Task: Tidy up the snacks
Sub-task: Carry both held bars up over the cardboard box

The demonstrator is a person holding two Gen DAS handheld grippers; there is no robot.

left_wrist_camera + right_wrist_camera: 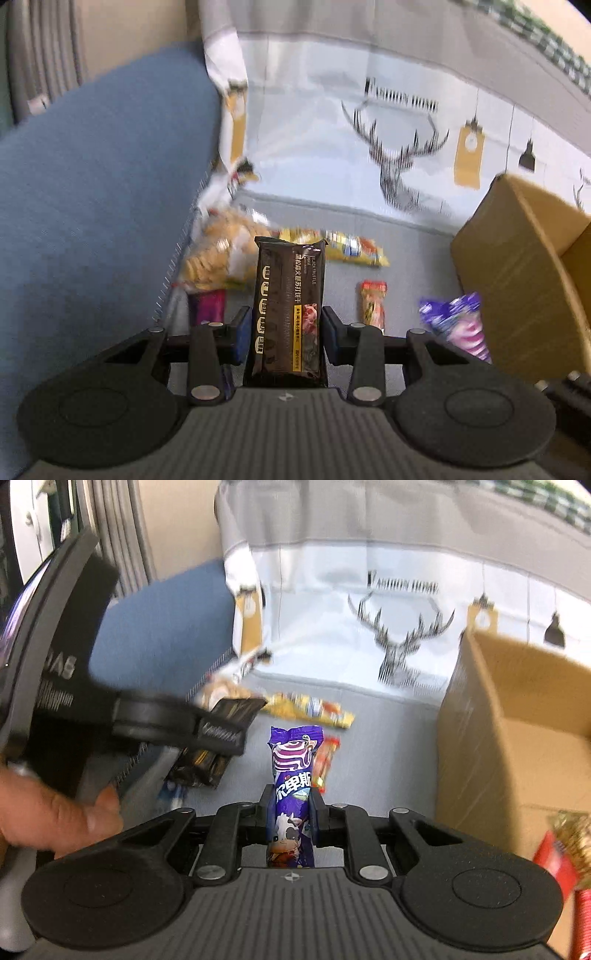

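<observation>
Both tongs, left (pixel 286 325) and right (pixel 291 805), point downward, jaws clamped on something.

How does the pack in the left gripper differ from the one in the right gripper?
The black cracker pack is broad, flat and dark with gold print; the purple snack packet is narrow and bright, with a cartoon cow. The left gripper stands wider around its pack than the right gripper does. Both packs stand upright, clamped between the pads.
</observation>
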